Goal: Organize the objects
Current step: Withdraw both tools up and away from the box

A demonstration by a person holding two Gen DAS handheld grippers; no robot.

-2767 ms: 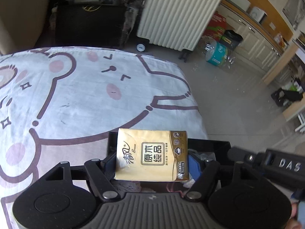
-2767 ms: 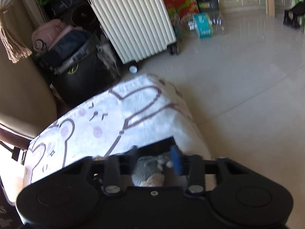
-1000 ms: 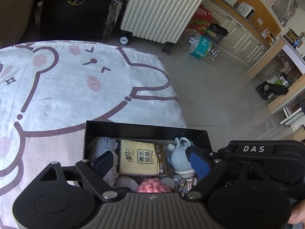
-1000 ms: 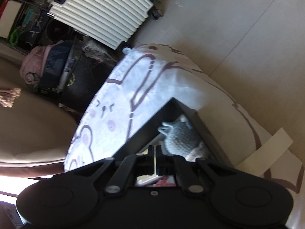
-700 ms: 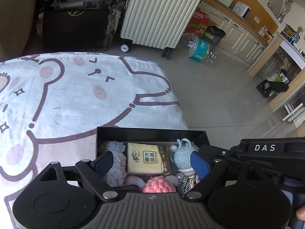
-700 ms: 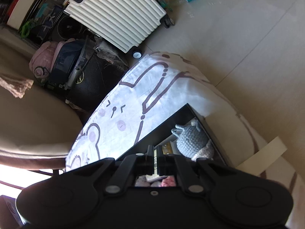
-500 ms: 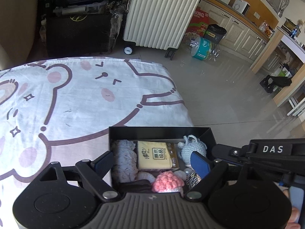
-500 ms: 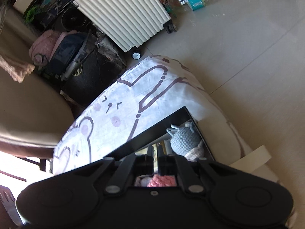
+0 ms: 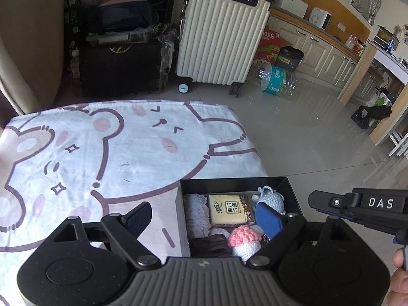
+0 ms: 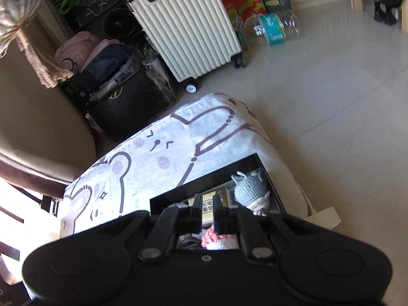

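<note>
A black box (image 9: 229, 181) sits at the right front corner of a bed with a bear-print sheet (image 9: 122, 148). Inside lie a yellow tissue pack (image 9: 229, 209), a blue-grey crochet toy (image 9: 270, 199), a pink and white crochet toy (image 9: 244, 239), a white knit piece (image 9: 196, 214) and a dark item. My left gripper (image 9: 204, 219) is open and empty, raised above the box's left wall. My right gripper (image 10: 205, 211) has its jaws nearly together with a narrow gap and holds nothing, above the box (image 10: 204, 178); the tissue pack (image 10: 207, 207) shows through the gap.
A cream suitcase (image 9: 219, 35) stands on the tiled floor beyond the bed, beside a black case (image 9: 119, 68) and piled bags. Water bottles (image 9: 275, 79) and a red carton lie by the kitchen cabinets. The bed's right edge drops to the floor next to the box.
My left gripper let go of the tissue pack into the box, then rose and drew back to the left. My right gripper released the grey toy, closed, pulled up and away, and parted slightly.
</note>
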